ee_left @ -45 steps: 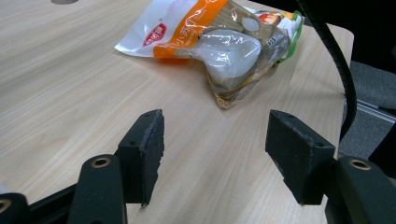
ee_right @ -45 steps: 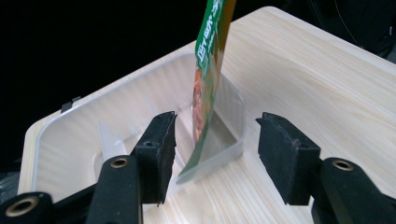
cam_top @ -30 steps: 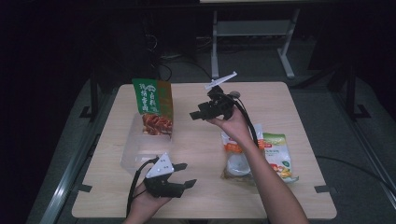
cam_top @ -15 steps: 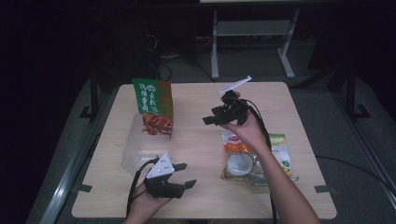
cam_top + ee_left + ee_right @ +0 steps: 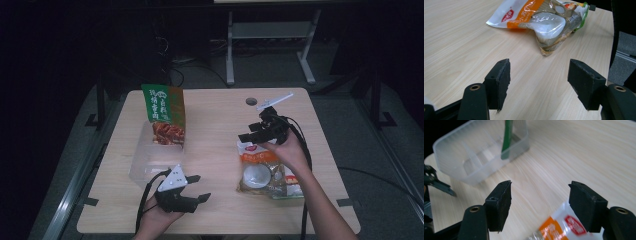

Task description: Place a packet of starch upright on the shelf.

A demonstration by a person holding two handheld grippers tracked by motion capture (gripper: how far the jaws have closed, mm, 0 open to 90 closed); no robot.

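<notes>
A green snack bag (image 5: 162,112) stands upright in a clear plastic bin (image 5: 142,162) on the left of the table. To the right lies an orange and white food packet (image 5: 262,167), also in the left gripper view (image 5: 541,17). My right gripper (image 5: 248,132) hovers over the packet's far end, its jaws open and just opening further, nothing between them. In its own view (image 5: 540,202) the packet's corner (image 5: 559,227) lies under the jaws, with the bin (image 5: 474,162) and green bag (image 5: 507,140) beyond. Near the front edge, my left gripper (image 5: 200,187) is open and empty, pointing at the packet (image 5: 539,80).
A second packet with a green edge (image 5: 296,186) lies partly under the orange one. The wooden table (image 5: 215,120) has a round cable hole (image 5: 251,101) at the back. Dark floor and a metal stand (image 5: 270,35) lie behind the table.
My right gripper has moved from the far middle of the table toward the right and nearer, over the packet's top end. The left gripper has stayed put.
</notes>
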